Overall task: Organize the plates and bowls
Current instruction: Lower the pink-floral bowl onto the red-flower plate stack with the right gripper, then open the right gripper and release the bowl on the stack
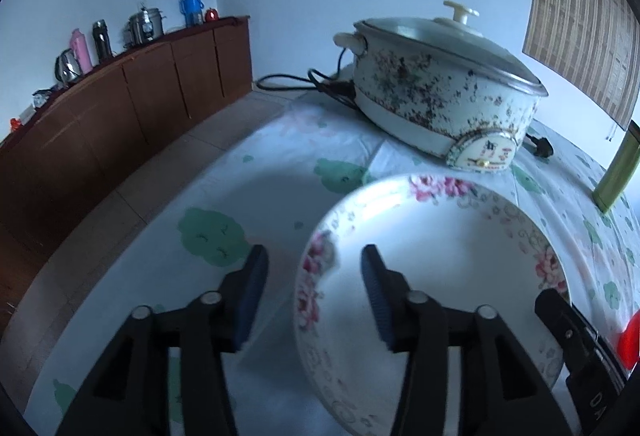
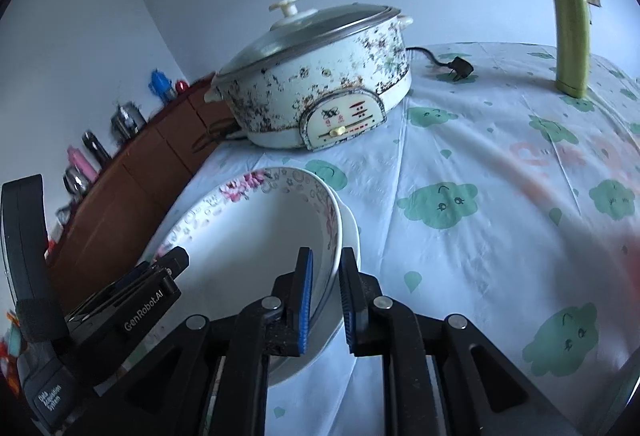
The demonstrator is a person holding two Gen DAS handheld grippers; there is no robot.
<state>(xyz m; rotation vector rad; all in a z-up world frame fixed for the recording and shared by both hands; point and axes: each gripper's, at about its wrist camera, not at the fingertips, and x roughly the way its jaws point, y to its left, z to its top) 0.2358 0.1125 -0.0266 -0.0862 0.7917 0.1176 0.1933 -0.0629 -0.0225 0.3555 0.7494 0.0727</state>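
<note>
A white bowl with pink flowers on its rim point(image 1: 440, 244) point(image 2: 256, 232) is tilted above the table. My right gripper point(image 2: 325, 280) is shut on the bowl's right rim, one jaw inside and one outside. A second white dish point(image 2: 352, 232) shows just under that rim. My left gripper point(image 1: 314, 272) is open, its jaws standing either side of the bowl's left rim, not pressing it. The left gripper's body also shows in the right wrist view point(image 2: 132, 300) at the bowl's left side.
An electric cooking pot with a glass lid point(image 1: 440, 83) point(image 2: 316, 79) stands behind the bowl, its cord and plug point(image 2: 460, 67) on the cloud-print tablecloth point(image 2: 480, 163). A green bottle point(image 2: 572, 35) stands far right. A brown sideboard point(image 1: 120, 107) with flasks lines the wall.
</note>
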